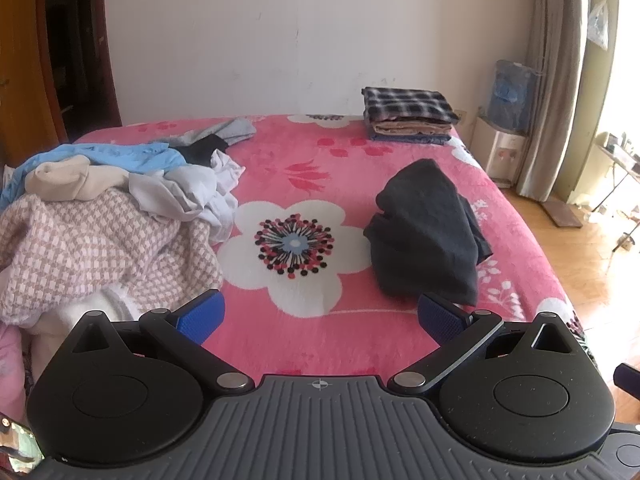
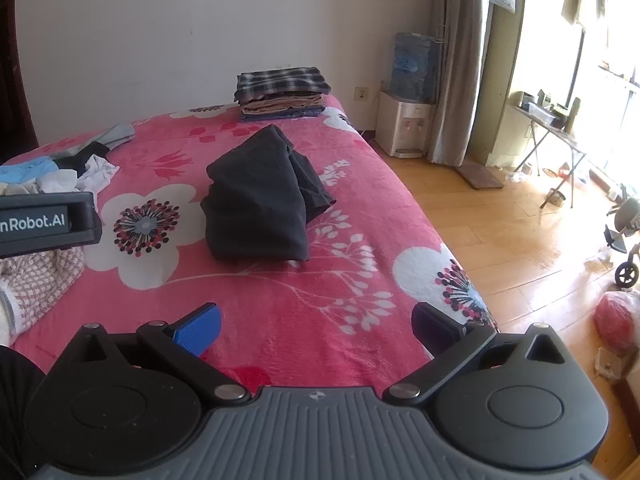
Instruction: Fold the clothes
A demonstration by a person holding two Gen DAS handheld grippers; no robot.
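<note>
A dark grey garment (image 1: 426, 232) (image 2: 258, 196) lies roughly folded on the pink flowered bedspread (image 1: 304, 332) (image 2: 280, 320). A heap of unfolded clothes (image 1: 100, 216) (image 2: 40, 276), pink checked, beige, white and light blue, covers the bed's left side. A neat stack of folded clothes (image 1: 408, 114) (image 2: 282, 92) with a plaid piece on top sits at the far edge by the wall. My left gripper (image 1: 320, 316) is open and holds nothing, hovering just short of the dark garment. My right gripper (image 2: 316, 324) is open over the bedspread, also holding nothing. The left gripper's body (image 2: 44, 222) shows at the right wrist view's left edge.
A water dispenser (image 2: 410, 120) stands beside the bed's far right corner, next to a curtain (image 2: 460, 60). Wooden floor (image 2: 500, 232) runs along the bed's right side, with a folding table (image 2: 552, 136), a red bag (image 2: 616, 320) and a wheeled frame (image 2: 626, 240). A wooden door (image 1: 24, 60) is at left.
</note>
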